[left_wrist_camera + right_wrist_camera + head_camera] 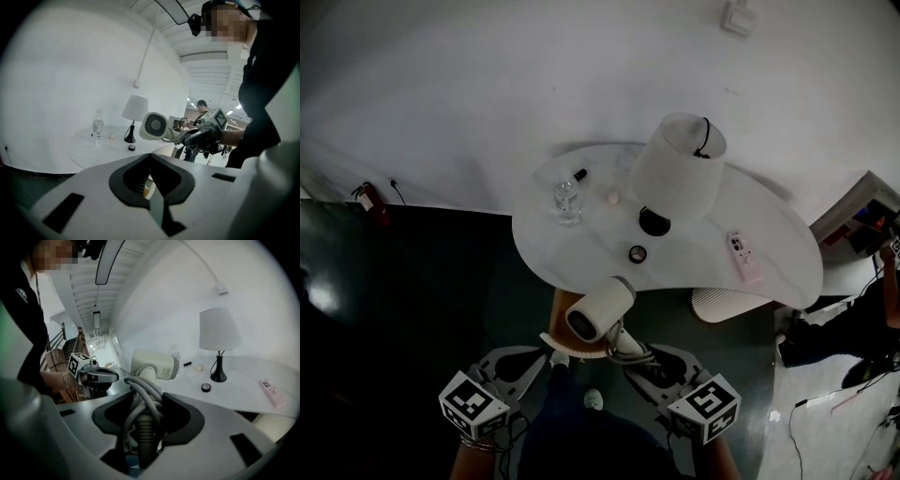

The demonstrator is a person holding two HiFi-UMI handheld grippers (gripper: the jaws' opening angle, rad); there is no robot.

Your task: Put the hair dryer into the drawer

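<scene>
The right gripper point(144, 404) is clamped on the handle and wound grey cord of the cream, barrel-shaped hair dryer point(600, 312). The dryer hangs just off the near edge of the curved white table point(769, 225), over what looks like an open wooden drawer point(564, 305). The left gripper point(150, 157), its jaws drawn together around nothing, waits just left of the dryer. To do this well, the person should lower the dryer level into the drawer and keep the cord loops gathered so none drape over the rim. The jaws should part only once the dryer rests, leaving 1 gripper free to push the front closed.
</scene>
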